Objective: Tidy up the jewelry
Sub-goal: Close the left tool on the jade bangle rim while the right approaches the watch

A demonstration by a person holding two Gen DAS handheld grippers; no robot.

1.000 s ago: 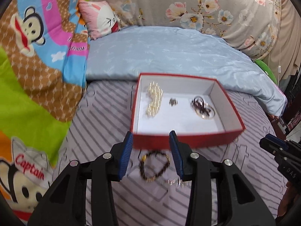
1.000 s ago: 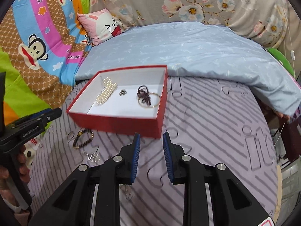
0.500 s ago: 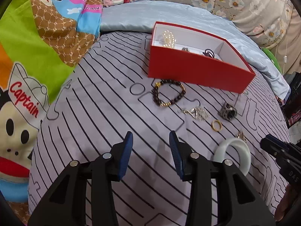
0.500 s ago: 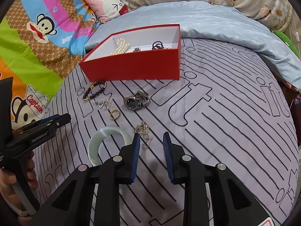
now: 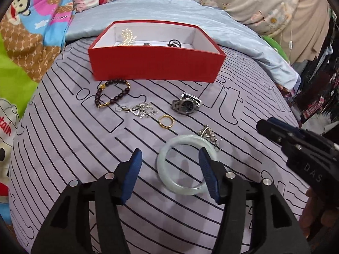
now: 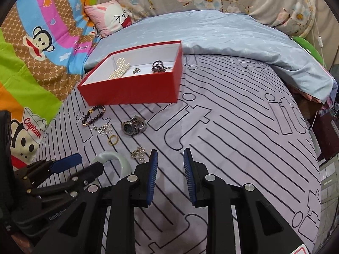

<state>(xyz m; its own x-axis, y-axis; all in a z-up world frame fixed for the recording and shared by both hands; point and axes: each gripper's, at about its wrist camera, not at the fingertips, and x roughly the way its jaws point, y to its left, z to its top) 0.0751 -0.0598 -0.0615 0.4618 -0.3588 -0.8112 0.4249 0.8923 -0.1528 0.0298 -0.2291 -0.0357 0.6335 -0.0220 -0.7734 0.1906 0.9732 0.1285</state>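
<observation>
Left gripper (image 5: pixel 169 165): jaws wide apart, straddling pale jade bangle (image 5: pixel 182 167) on striped bedsheet (image 5: pixel 63 148), not gripping. Right gripper (image 6: pixel 169 175): parted, empty. Red box (image 5: pixel 156 63) beyond, pearls (image 5: pixel 127 37) inside

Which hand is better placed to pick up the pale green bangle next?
Left. The left tongs are open around the bangle, while the right tongs are open over bare sheet beside it.
</observation>
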